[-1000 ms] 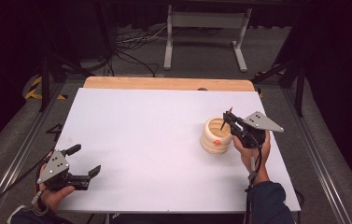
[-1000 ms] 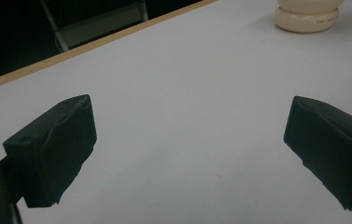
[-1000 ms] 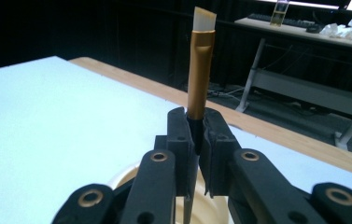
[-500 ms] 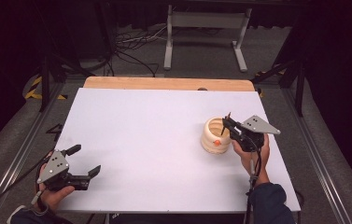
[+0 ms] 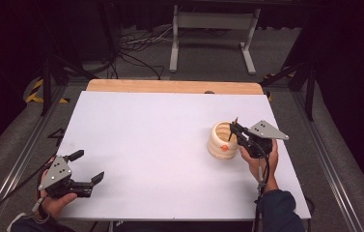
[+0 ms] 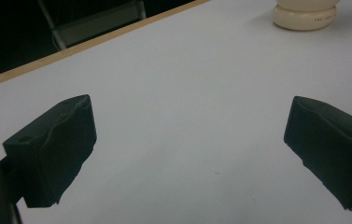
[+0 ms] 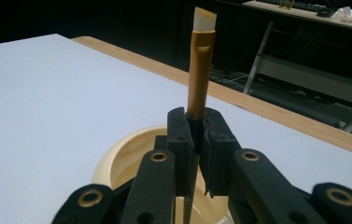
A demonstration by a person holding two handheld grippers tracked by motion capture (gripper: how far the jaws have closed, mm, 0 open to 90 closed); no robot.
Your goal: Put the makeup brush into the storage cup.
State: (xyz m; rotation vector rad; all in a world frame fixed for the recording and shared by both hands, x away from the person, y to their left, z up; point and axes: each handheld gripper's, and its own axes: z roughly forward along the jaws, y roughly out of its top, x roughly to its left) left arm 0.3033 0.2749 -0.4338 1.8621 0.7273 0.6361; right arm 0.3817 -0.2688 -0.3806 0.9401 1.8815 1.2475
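A cream ribbed pot (image 5: 219,141) with a small orange mark stands on the right part of the white table (image 5: 160,135). My right gripper (image 5: 235,131) hangs at the pot's right rim, shut on a thin brush (image 5: 235,122) that stands upright. In the right gripper view the brush (image 7: 200,60) shows a gold ferrule and white bristles rising from the closed jaws of the right gripper (image 7: 196,135), with the pot's mouth (image 7: 117,163) below. My left gripper (image 5: 89,166) rests open at the table's near left corner. Nothing lies between the jaws of the left gripper (image 6: 187,154).
The table's far edge is a wooden strip (image 5: 170,86). A metal stand (image 5: 213,29) and cables lie on the floor behind it. The pot's base (image 6: 304,16) appears far off in the left gripper view, across bare white surface.
The right gripper, still holding the brush, has shifted very slightly by the pot. The left gripper has stayed where it was.
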